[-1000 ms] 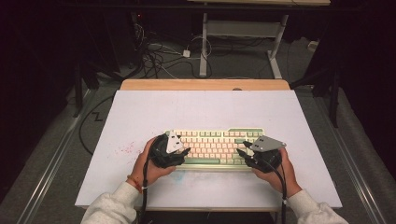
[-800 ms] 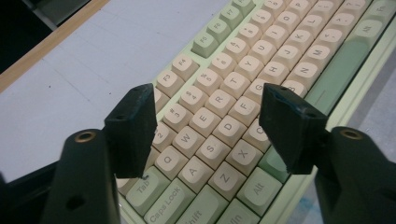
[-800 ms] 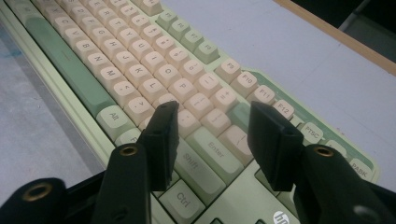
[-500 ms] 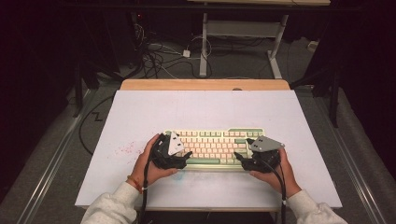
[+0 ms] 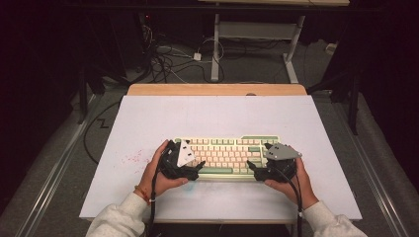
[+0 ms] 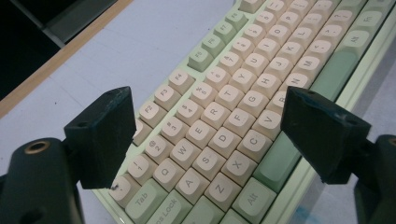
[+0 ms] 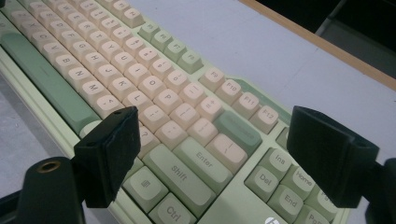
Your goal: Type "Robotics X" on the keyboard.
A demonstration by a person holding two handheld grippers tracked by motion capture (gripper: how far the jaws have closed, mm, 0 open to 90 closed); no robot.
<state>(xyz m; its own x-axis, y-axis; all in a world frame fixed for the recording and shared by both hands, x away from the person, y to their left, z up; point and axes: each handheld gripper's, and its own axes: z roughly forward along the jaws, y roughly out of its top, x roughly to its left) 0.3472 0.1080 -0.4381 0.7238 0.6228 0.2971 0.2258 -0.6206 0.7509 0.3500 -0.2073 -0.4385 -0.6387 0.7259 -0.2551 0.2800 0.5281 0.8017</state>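
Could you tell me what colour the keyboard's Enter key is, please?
Pale green; the Enter key shows best in the right gripper view.

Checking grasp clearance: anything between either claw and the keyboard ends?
Nothing visible. The left claw sits open over the keyboard at its left end, and the right claw sits open over its right end. Each gripper view shows bare keys between its jaws. The white table around it is bare.

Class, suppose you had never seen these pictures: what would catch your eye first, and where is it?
First, the cream and green keyboard lying near the front of the white table. Next, the two black grippers at its ends: the left gripper open over the letter keys, the right gripper open over the Enter and Shift end.
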